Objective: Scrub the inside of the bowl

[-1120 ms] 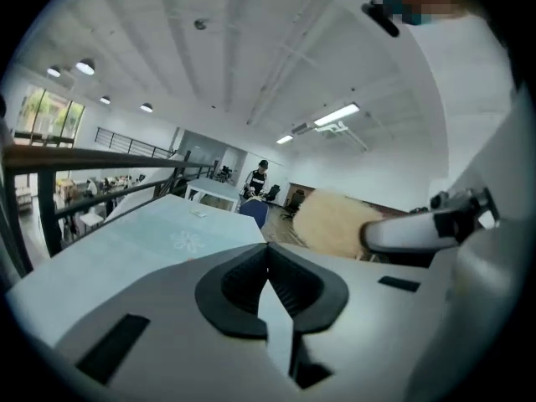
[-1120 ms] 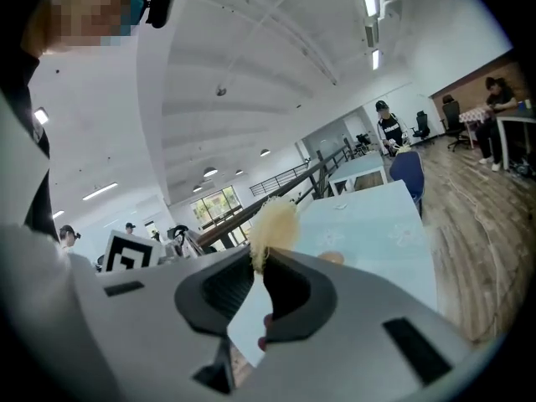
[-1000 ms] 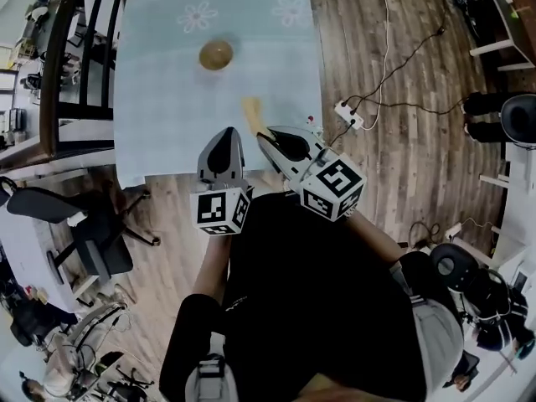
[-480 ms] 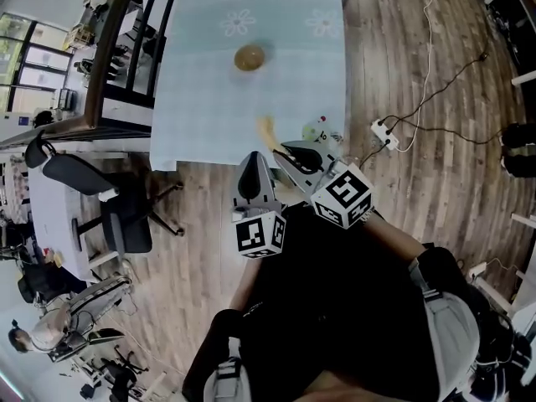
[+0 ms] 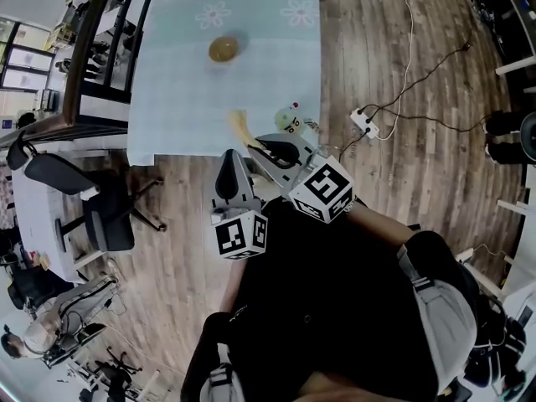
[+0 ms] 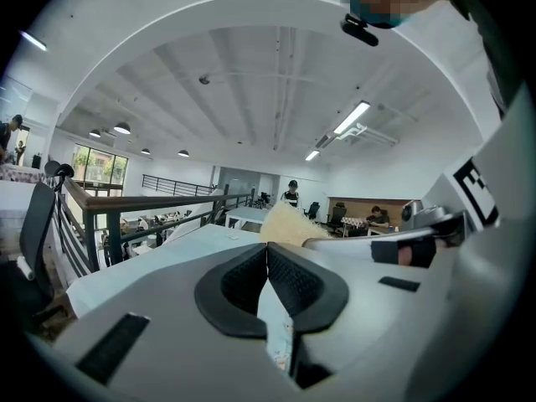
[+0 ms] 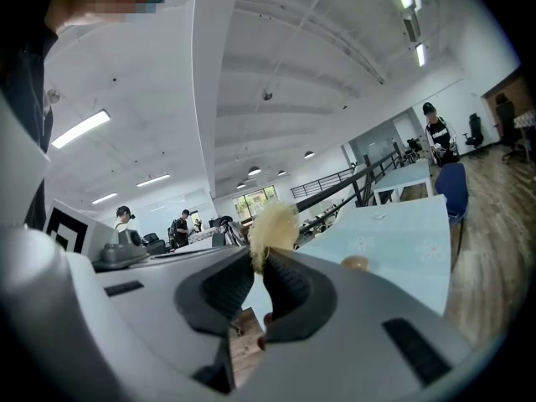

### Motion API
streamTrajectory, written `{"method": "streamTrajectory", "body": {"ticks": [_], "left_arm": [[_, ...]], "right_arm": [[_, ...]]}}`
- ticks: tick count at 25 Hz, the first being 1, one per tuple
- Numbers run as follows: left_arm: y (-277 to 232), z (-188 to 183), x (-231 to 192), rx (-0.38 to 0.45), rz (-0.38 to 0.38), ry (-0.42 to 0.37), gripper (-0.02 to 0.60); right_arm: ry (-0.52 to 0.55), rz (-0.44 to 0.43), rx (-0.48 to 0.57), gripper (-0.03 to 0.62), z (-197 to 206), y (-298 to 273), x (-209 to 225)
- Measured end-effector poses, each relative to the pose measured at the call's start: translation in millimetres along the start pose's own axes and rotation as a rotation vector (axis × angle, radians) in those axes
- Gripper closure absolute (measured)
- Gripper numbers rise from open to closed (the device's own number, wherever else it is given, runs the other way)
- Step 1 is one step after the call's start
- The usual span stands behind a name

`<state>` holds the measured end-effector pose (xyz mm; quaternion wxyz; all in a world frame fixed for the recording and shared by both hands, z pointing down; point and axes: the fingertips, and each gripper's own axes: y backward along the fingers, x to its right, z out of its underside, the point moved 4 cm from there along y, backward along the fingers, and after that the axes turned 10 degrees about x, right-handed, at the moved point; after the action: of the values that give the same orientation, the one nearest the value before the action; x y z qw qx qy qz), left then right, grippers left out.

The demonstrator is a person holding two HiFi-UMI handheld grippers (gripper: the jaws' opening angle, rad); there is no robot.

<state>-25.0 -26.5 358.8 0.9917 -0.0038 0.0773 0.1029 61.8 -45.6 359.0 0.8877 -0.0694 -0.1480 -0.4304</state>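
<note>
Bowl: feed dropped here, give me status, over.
Left tool shut, empty. Right tool shut on scrubber. Bowl alone, far up the table. Small green-white item beside right tool.

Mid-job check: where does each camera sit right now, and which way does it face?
Head view: on the person's head, facing steeply down at the table, bowl, left tongs, right tongs and the person's dark clothes.
Left gripper view: on the left tongs, facing along their shut, empty jaws across the table; the right tongs show at right.
Right gripper view: on the right tongs, facing along jaws shut on the brush, toward the bowl.
Shared: the brush shows in all three views.
</note>
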Motion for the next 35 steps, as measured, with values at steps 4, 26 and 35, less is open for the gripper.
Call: {"method": "streamTrajectory", "body": {"ticks": [4,26,35], "left_arm": [[-2.5,-3.9,6.6,0.017,0.051,0.0,0.568],[-22.5,-4.1,77.0,0.044,0.358,0.023,0.568],[-19.1,-3.4,79.1,0.029,0.281,0.048,0.568]], "right_arm": [[0.044,-0.012,0.029,0.553,-10.0,5.5,-1.8],[0.264,0.059,-0.029,0.553,-29.9,71.5,27.2],[0.285,0.02,-0.035,0.554,-36.3,79.1,26.5]]}}
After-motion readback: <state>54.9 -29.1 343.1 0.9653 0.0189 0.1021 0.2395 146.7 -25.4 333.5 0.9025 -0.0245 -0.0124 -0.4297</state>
